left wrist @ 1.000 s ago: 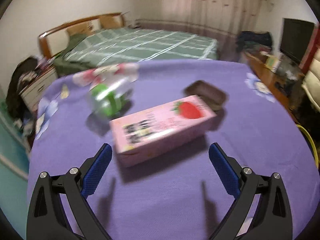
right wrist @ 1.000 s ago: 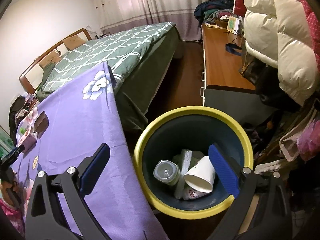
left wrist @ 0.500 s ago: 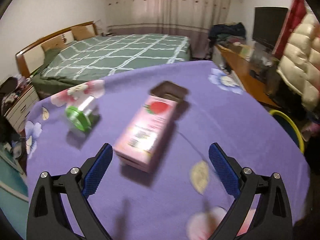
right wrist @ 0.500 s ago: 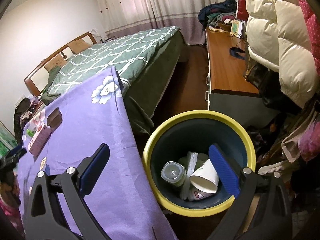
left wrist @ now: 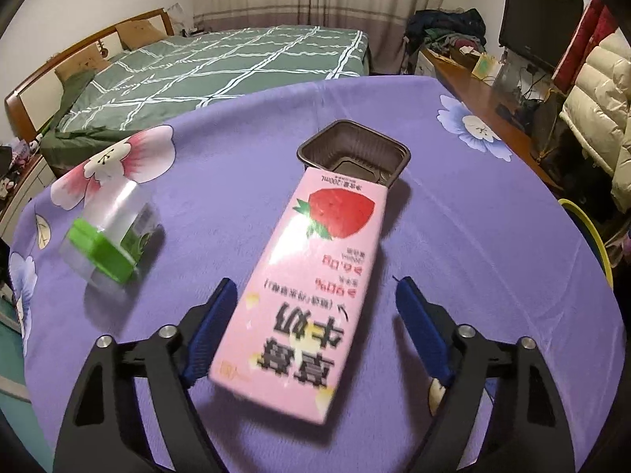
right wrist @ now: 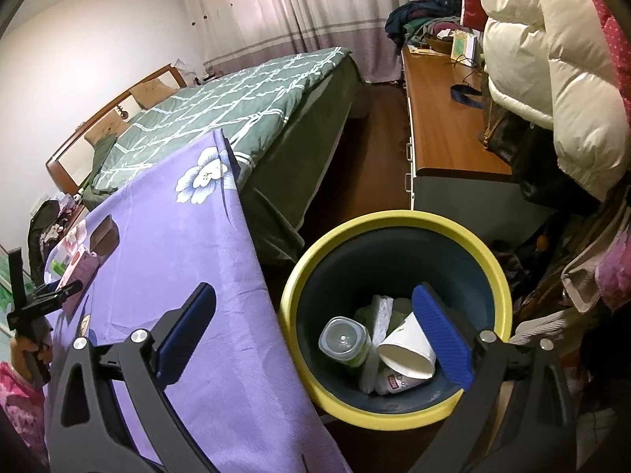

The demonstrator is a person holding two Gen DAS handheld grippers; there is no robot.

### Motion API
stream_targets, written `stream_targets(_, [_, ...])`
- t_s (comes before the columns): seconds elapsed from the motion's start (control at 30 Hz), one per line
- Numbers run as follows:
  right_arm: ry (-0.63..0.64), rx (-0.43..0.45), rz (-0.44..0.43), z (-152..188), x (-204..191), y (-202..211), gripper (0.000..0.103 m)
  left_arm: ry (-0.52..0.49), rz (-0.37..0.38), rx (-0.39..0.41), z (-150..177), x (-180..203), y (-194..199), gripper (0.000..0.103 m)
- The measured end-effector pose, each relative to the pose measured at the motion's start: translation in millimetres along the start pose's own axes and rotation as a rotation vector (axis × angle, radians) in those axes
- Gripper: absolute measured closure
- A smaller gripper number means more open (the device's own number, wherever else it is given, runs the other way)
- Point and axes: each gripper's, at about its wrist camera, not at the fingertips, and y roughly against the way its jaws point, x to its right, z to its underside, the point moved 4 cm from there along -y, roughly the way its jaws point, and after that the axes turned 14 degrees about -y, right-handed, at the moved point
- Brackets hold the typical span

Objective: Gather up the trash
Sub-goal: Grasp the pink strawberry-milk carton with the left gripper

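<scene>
The table (left wrist: 493, 244), draped in a purple floral cloth, carries all remaining trash. Beside its right edge, on the floor, stands the yellow-rimmed bin (right wrist: 394, 222); inside it lie a paper cup (right wrist: 408, 349), a clear bottle (right wrist: 345, 341) and other scraps.

The pink strawberry milk carton (left wrist: 311, 272) lies flat near the table's middle. Its long axis runs almost straight away from the left tool (left wrist: 315, 327), leaning slightly to the right at the far end. The printed top points toward the dark plastic tray (left wrist: 353, 149), which it touches or slightly overlaps; the near end sits between the tool's fingers. The left tool is spread wide and holds nothing: the left pad is just beside the carton's edge, while the right pad is apart from it. Judged from this, closing across the carton's short width is the step in hand, and the left tool is by far the nearer one.

A clear container with a green cap (left wrist: 106, 244) lies on its side, left of the carton and apart from it.

The right tool (right wrist: 315, 335) hovers at the bin's rim, also spread wide and empty.
</scene>
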Motion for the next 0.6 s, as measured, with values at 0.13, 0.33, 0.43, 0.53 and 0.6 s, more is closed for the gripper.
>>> stream_targets(0.13, [0.004,-0.003,0.002,1.9,-1.2,-0.2,0.008,0.023,0.018,-0.022,-3.5,-0.7,-9.6,0.045])
stream_targets(0.33, [0.006,0.001,-0.008,3.3,-4.0,4.3,0.008,0.021,-0.012,-0.016,1.4,9.2,1.4,0.051])
stream_targets(0.43, [0.017,-0.001,-0.019,4.6,-9.3,6.9,0.008,0.033,-0.038,0.004,9.6,17.2,19.4,0.051])
stream_targets(0.53, [0.029,-0.001,-0.026,5.4,-14.8,9.4,0.008,0.056,-0.070,0.031,20.0,23.8,45.8,0.051])
stream_targets(0.6, [0.033,-0.002,-0.033,5.7,-17.7,11.1,0.008,0.061,-0.116,0.045,26.0,30.1,66.8,0.051])
